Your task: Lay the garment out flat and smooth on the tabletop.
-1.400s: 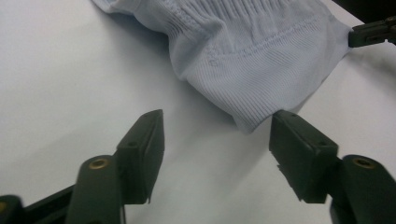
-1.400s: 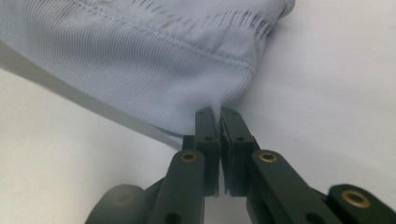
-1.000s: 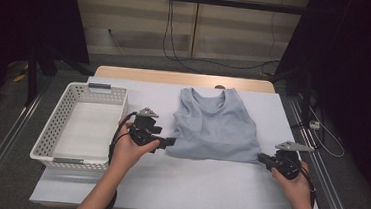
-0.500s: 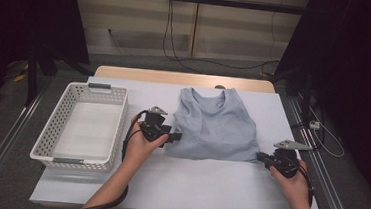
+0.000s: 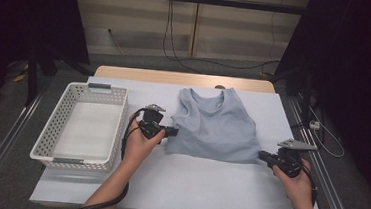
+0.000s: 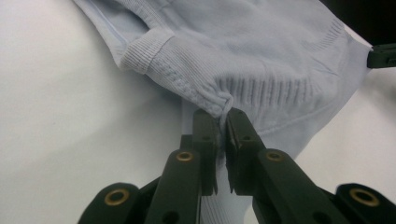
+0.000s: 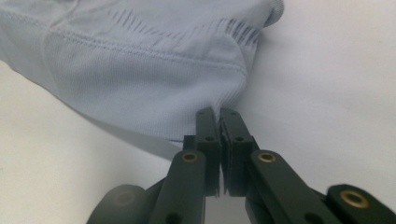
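A light blue sleeveless top (image 5: 216,129) lies flat on the white table (image 5: 192,185), neck toward the far side. My left gripper (image 5: 174,131) is at the top's left side edge. Its jaws have just been closing and now pinch a fold of ribbed fabric (image 6: 261,51) at their tips (image 6: 223,116). My right gripper (image 5: 261,154) is shut on the top's lower right corner. In the right gripper view the hem (image 7: 140,79) is caught between the tips (image 7: 217,114). Both grippers sit low, close to the table.
A white perforated basket (image 5: 50,134) stands empty at the table's left, just beside my left hand. Bare white table stretches in front of the top. Dark curtains and metal rails flank the table, and cables hang on the wall behind.
My left gripper has slid right to the top's side edge, and its jaws have closed on the fabric. My right gripper has stayed put, still pinching the corner.
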Available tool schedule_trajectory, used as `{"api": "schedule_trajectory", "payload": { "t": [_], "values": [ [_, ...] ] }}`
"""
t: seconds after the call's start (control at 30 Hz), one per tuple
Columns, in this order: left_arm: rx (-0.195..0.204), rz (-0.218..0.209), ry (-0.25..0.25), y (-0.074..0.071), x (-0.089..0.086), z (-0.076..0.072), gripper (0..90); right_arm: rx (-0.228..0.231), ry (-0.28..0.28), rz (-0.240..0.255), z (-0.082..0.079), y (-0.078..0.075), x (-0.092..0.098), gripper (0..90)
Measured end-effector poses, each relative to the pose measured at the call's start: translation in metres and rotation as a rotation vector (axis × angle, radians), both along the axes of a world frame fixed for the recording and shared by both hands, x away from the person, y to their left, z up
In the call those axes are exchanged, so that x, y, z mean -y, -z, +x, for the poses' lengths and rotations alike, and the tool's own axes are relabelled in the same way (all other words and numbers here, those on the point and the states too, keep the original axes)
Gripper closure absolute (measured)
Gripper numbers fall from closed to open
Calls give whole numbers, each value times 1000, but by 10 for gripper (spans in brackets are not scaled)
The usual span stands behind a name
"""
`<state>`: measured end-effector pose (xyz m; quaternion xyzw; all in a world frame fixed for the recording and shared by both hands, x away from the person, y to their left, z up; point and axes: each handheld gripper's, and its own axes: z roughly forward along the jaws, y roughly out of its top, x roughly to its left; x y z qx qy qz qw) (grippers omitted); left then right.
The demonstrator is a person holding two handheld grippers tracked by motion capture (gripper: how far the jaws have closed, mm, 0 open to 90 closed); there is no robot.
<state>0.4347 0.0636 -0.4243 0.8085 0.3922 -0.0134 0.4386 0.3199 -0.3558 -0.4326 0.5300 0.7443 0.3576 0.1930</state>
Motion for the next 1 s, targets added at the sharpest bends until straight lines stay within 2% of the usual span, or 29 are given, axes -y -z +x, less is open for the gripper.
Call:
{"api": "schedule_trajectory", "payload": {
  "t": [0.2, 0.27, 0.43, 0.5, 0.7, 0.9, 1.0],
  "values": [
    [-48, -22, 3, -13, -9, -10, 845, 11, -3, 55, -10, -13, 9, 880],
    [-53, -12, 5, -12, -10, -11, 845, 8, -11, 65, -13, -14, 11, 880],
    [-80, 22, 11, -2, -6, -11, 843, -33, -27, 23, -12, -4, 4, 874],
    [-84, 28, 7, 0, -6, -10, 839, -45, -34, 11, -10, 0, 2, 828],
    [-86, 53, 4, 6, -5, -10, 813, -5, -34, 13, -6, -1, -1, 706],
    [-94, 76, -8, 12, -4, -9, 822, 2, -42, 9, -1, 1, -9, 677],
    [-113, 113, -13, 18, -3, -8, 824, -8, -42, 2, 2, 5, -13, 690]
  ]
}}
